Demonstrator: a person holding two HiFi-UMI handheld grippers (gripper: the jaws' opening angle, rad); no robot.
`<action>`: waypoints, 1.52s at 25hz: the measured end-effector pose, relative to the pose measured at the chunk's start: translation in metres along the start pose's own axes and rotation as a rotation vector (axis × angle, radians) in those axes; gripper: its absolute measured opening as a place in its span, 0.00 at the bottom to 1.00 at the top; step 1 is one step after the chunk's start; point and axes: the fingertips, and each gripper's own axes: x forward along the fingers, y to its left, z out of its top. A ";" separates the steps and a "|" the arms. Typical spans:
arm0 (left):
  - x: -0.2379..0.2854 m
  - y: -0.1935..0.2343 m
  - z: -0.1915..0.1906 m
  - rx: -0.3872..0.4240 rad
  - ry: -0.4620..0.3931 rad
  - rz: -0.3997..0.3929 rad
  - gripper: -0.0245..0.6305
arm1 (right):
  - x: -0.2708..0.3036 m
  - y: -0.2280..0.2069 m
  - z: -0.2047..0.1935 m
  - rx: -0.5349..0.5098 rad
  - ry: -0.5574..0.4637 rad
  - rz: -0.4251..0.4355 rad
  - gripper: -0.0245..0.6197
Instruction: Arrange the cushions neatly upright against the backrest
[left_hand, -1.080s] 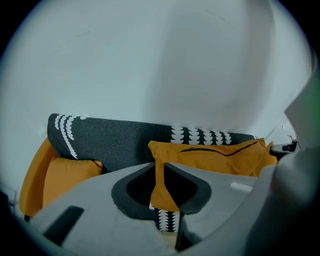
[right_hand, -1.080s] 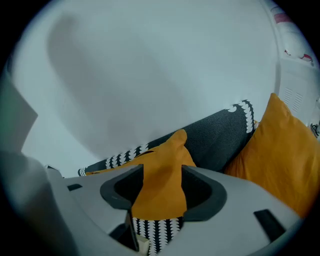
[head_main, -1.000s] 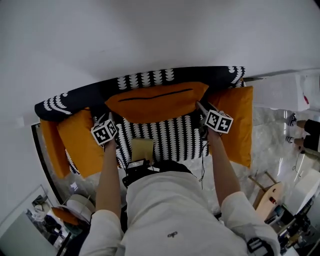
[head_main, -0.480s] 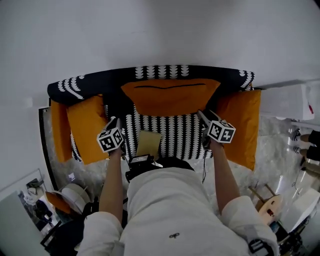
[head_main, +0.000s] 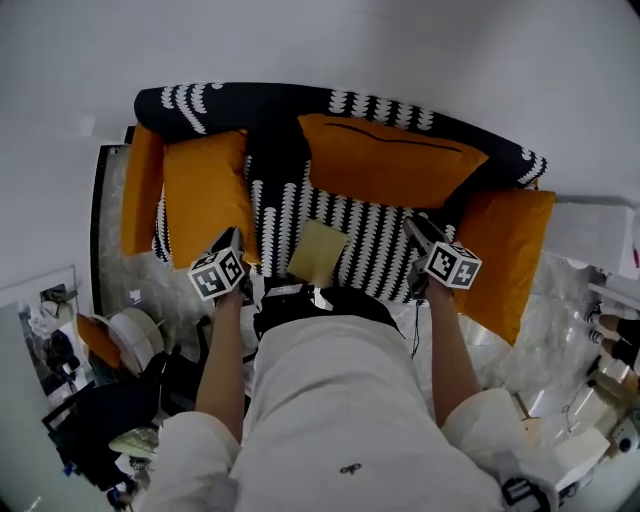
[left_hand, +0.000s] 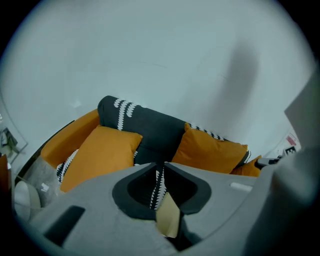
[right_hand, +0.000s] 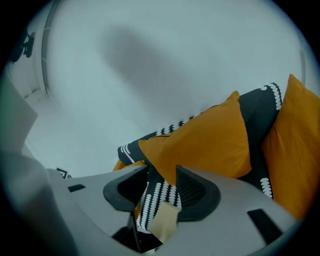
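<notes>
A black sofa (head_main: 300, 215) with white markings holds three orange cushions. The middle cushion (head_main: 390, 160) leans upright against the backrest (head_main: 240, 100). The left cushion (head_main: 205, 195) rests by the left armrest and the right cushion (head_main: 510, 255) lies at the right end. My left gripper (head_main: 236, 238) hangs over the seat's front edge, shut and empty, with its tips (left_hand: 161, 164) nearly meeting. My right gripper (head_main: 413, 224) is open below the middle cushion (right_hand: 205, 145). Its jaws (right_hand: 162, 172) have just been closing with nothing between them.
A tan square pad (head_main: 318, 252) lies on the seat between the grippers. An orange armrest panel (head_main: 143, 190) stands at the sofa's left end. A white wall is behind the sofa. Clutter and a white roll (head_main: 135, 335) sit on the floor at the left.
Both grippers have drawn back from the ends of the middle cushion toward the seat's front edge. The cushion stays leaning on the backrest. The right jaws have narrowed.
</notes>
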 end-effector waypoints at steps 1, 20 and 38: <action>-0.007 0.008 -0.004 -0.024 -0.010 -0.005 0.12 | 0.001 0.010 -0.006 -0.012 0.003 0.009 0.31; -0.166 0.241 -0.066 -0.233 -0.132 -0.177 0.12 | 0.022 0.253 -0.178 -0.089 0.036 0.084 0.09; -0.197 0.295 -0.076 -0.267 -0.155 -0.357 0.12 | 0.106 0.359 -0.234 -0.200 0.213 0.196 0.06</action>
